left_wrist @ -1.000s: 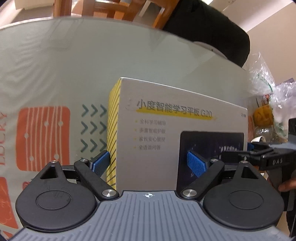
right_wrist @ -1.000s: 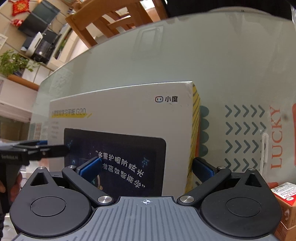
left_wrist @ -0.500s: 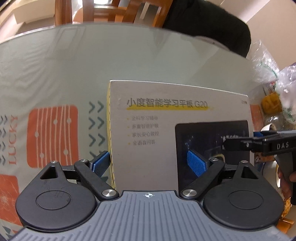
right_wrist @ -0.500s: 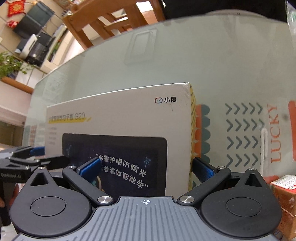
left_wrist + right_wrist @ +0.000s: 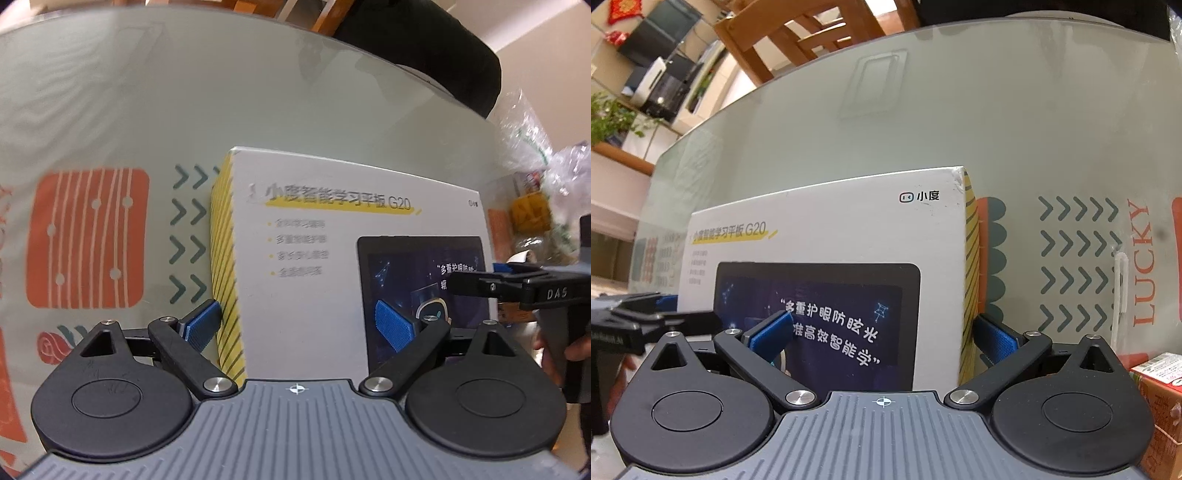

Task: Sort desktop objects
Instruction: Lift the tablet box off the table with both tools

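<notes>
While both grippers straddle the tablet box (image 5: 332, 251) lying flat on the table (image 5: 155, 110), left gripper (image 5: 297, 325) and right gripper (image 5: 882, 332) should squeeze evenly and lift level. Each pair of jaws stands apart, 1 pad on the lid, 1 beside a striped edge; whether they clamp, I cannot tell. Since 0.5 s ago, the box sits lower in the left view.

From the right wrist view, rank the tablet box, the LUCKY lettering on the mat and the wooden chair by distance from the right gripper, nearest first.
1. Tablet box: between the right gripper's jaws.
2. LUCKY lettering: on the mat, right of the box.
3. Wooden chair: beyond the table's far edge, upper left.
</notes>
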{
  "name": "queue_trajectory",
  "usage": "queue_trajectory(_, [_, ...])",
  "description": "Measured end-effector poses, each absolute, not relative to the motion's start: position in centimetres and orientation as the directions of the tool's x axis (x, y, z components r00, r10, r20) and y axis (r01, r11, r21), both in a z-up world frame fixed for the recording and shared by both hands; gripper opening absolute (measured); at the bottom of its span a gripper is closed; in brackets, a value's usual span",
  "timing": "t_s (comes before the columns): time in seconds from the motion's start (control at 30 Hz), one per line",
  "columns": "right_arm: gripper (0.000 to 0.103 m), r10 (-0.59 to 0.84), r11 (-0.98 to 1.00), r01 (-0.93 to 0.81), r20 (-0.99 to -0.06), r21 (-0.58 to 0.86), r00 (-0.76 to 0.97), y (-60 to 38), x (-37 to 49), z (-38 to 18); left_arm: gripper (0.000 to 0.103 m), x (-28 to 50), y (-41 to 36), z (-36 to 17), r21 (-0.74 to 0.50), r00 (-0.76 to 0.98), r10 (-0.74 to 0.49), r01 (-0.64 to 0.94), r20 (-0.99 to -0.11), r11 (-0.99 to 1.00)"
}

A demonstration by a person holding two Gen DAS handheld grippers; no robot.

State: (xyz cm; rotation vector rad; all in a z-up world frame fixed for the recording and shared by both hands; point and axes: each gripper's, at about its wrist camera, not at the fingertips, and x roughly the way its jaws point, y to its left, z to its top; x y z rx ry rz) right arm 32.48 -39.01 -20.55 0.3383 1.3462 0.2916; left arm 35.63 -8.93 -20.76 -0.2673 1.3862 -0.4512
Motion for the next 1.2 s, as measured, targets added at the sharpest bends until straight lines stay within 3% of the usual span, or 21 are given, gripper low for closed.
queue_trajectory(0.23, [0.103, 0.423, 0.906, -0.091, -0.882, 0.414, 0.209, -39.2, 31.9, -20.6, 0.103, 35.2, -7.2, -22.1, -0.510, 0.042, -0.512, 0.056, -0.858, 0.859])
queue_trajectory(0.63, [0.103, 0.340, 0.940, -0.045, -0.922, 0.338, 0.185, -37.3, 32.2, -19.7, 0.103, 33.4, -8.8, -21.4, -0.441, 0.134, -0.446, 0.071, -0.885, 0.895])
queue_trajectory(1.2, [0.103, 0.258, 0.966, -0.036, -0.933, 0.257, 0.250, -34.9, 30.9, -15.9, 0.103, 33.4, -9.9, -18.6, -0.373, 0.136, -0.389, 0.127, -0.911, 0.919])
